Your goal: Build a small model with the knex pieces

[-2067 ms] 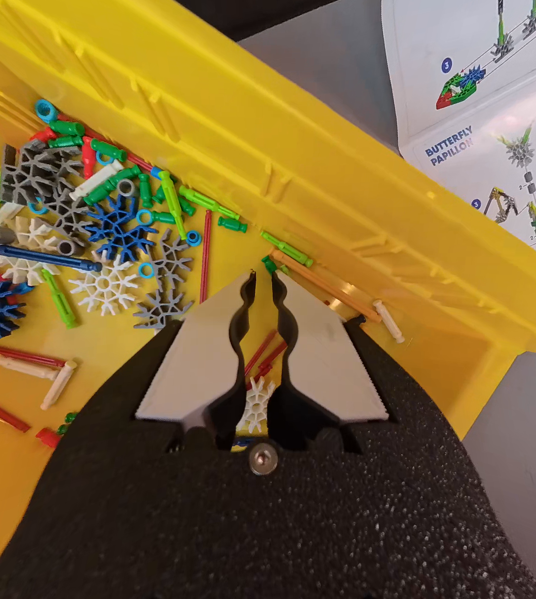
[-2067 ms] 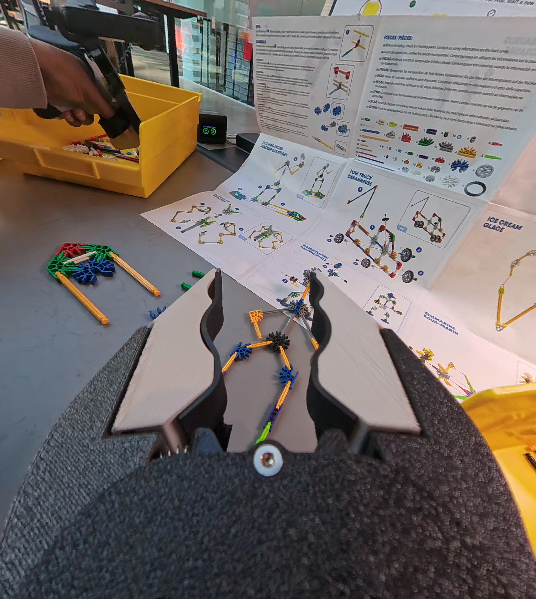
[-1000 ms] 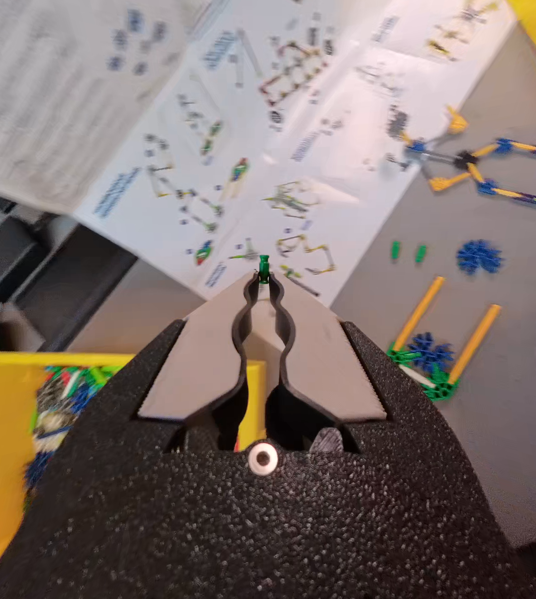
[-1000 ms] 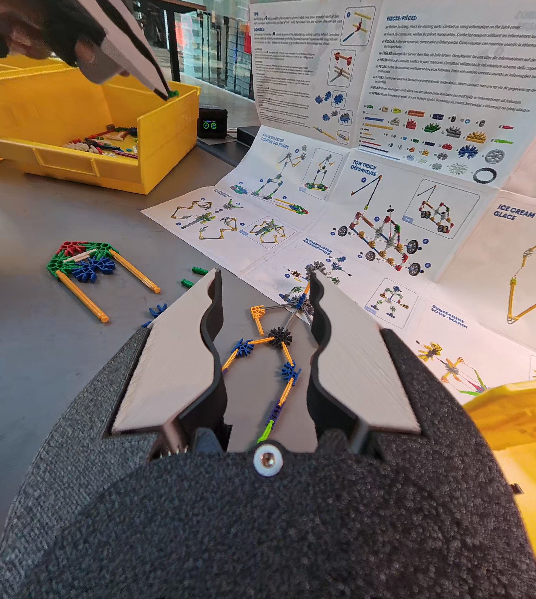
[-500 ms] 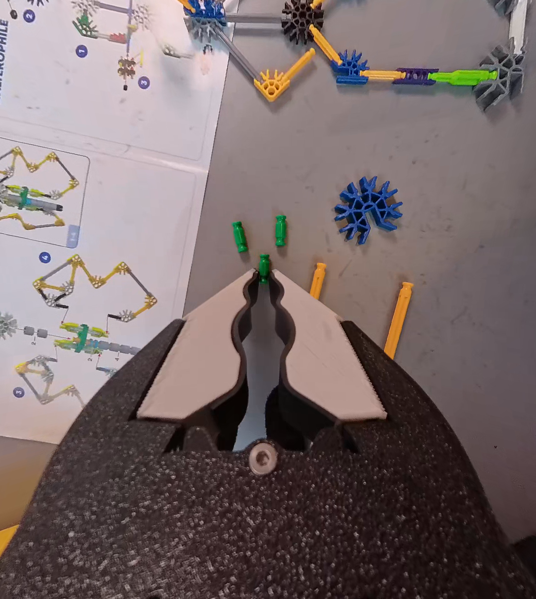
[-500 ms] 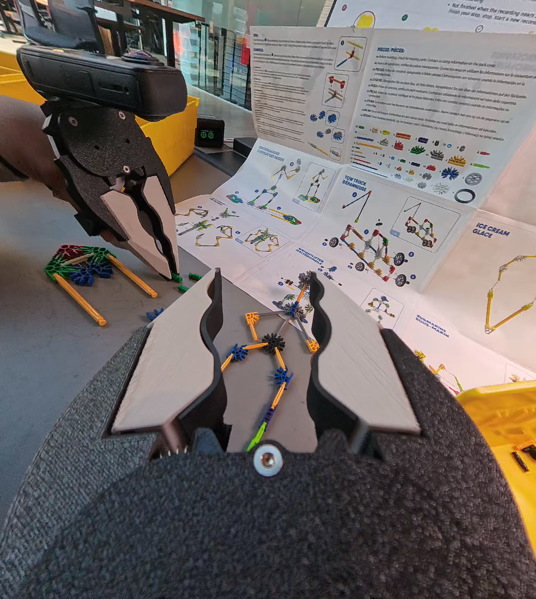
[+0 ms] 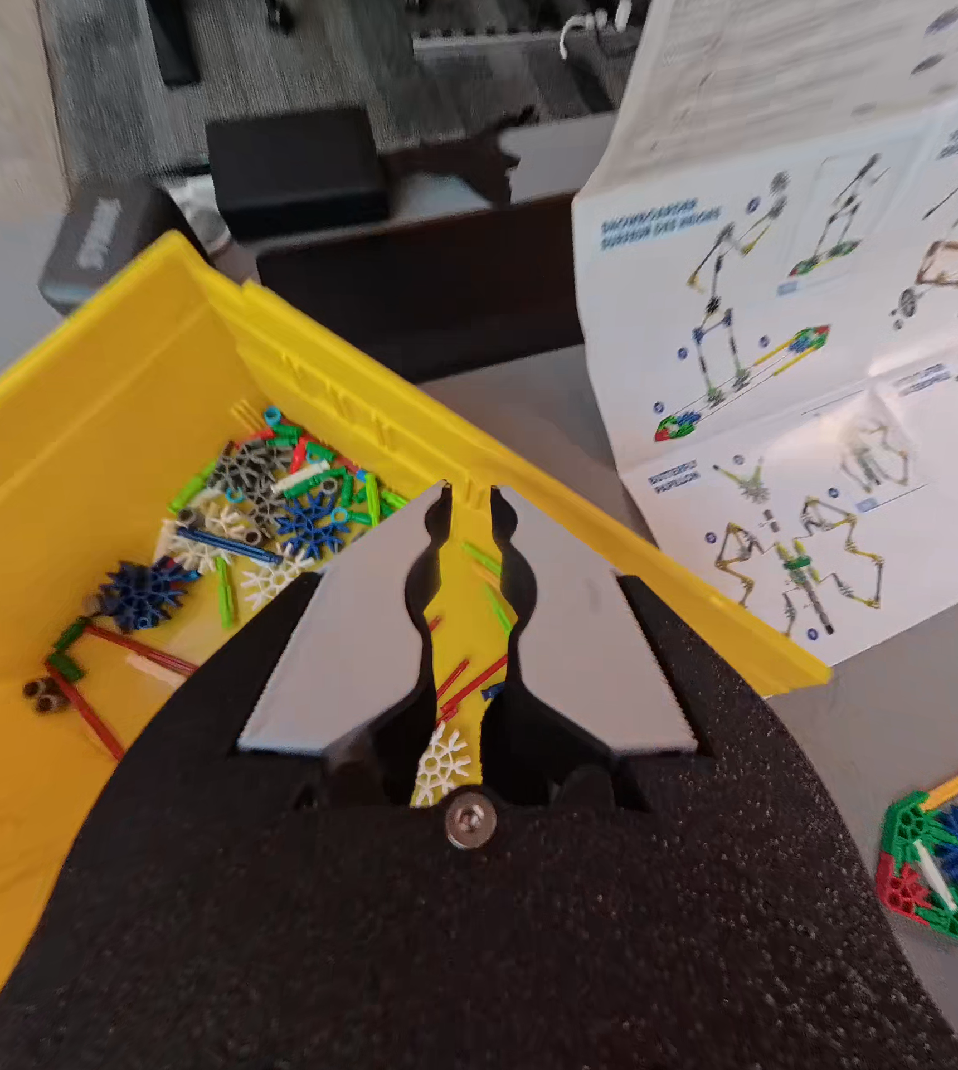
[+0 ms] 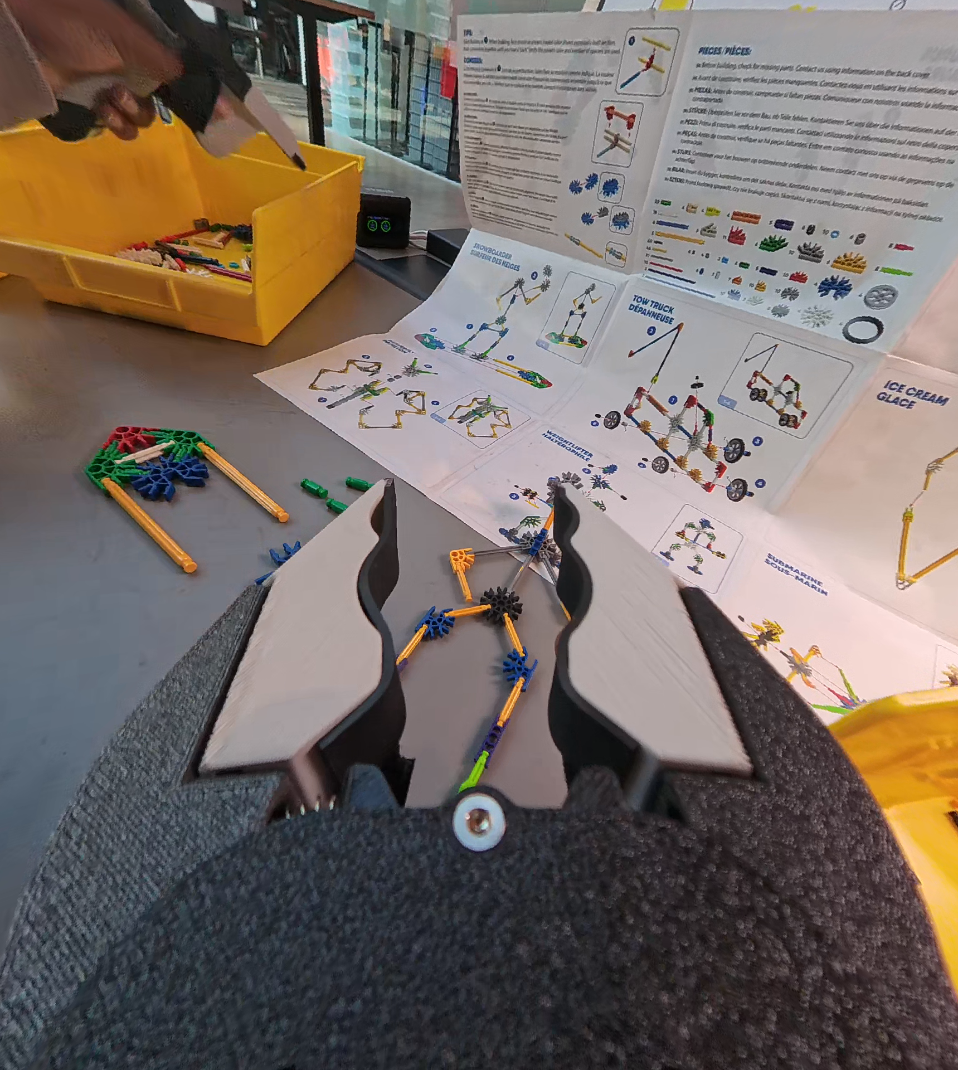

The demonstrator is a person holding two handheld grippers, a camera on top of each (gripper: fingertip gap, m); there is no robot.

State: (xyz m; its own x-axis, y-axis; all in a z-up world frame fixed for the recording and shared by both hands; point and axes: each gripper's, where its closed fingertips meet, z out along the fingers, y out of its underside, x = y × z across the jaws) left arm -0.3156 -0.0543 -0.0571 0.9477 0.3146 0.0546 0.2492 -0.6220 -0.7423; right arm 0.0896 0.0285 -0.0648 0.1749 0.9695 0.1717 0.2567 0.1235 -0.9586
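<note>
My left gripper (image 7: 469,489) is slightly open and empty. It hovers over a yellow bin (image 7: 580,524) of mixed plastic rods and snowflake connectors (image 7: 268,521). It also shows blurred above that bin (image 8: 204,307) in the right wrist view (image 8: 268,133), held by a person's hand. My right gripper (image 8: 473,486) is open and empty above a build of yellow rods with blue and black connectors (image 8: 499,605) lying on the grey table. Three short green rods (image 8: 337,505) lie left of its left fingertip.
A small red, green and blue connector build with two yellow rods (image 8: 146,457) lies on the table and shows at right in the left wrist view (image 7: 939,868). A large folded instruction sheet (image 8: 696,289) stands behind. A second yellow bin (image 8: 928,752) is at lower right. A black device (image 8: 384,220) sits beyond. Tip to tip, the grippers are about 40 cm apart.
My left gripper carried a short green rod from the bin to the table, let it go beside two others, then swung back over the bin. My right gripper has stayed in place.
</note>
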